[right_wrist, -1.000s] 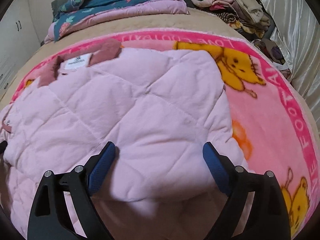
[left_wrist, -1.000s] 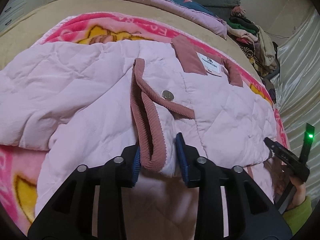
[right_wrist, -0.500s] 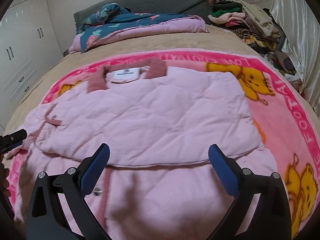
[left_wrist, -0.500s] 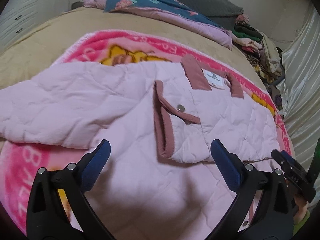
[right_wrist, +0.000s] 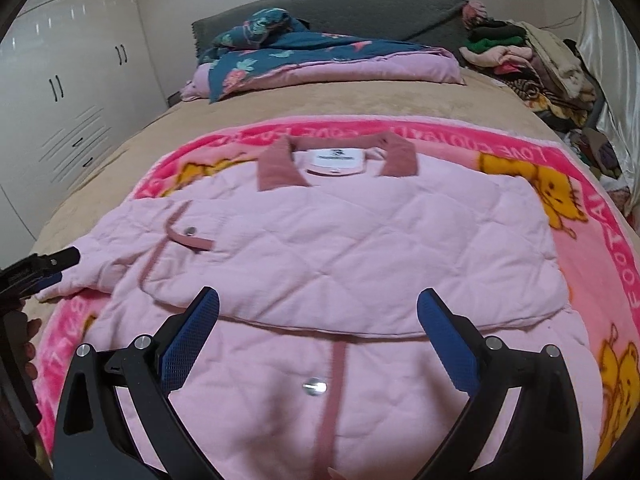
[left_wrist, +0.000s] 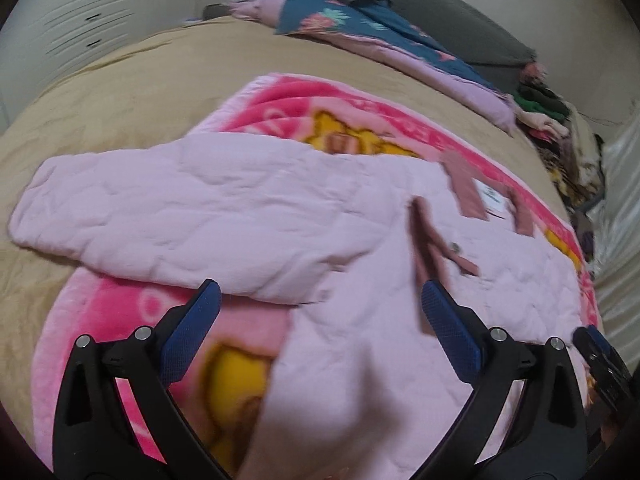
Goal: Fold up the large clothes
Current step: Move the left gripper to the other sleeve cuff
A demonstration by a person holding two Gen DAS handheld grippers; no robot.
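Lying flat on a pink blanket [right_wrist: 592,208] over the bed [right_wrist: 360,100], the pink quilted jacket [right_wrist: 360,240] is seen with its collar [right_wrist: 276,168] towards the pillows. One sleeve [left_wrist: 180,216] is stretched out sideways. The left gripper [left_wrist: 320,316] is held above the jacket with fingers spread wide, holding nothing. The right gripper [right_wrist: 318,320] is likewise wide apart and empty, over the button strip [right_wrist: 332,392].

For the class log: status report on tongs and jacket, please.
Left tongs open, empty. Right tongs open, empty. Pink jacket flat on blanket, right side folded in, left sleeve outstretched. Nothing obstructing.
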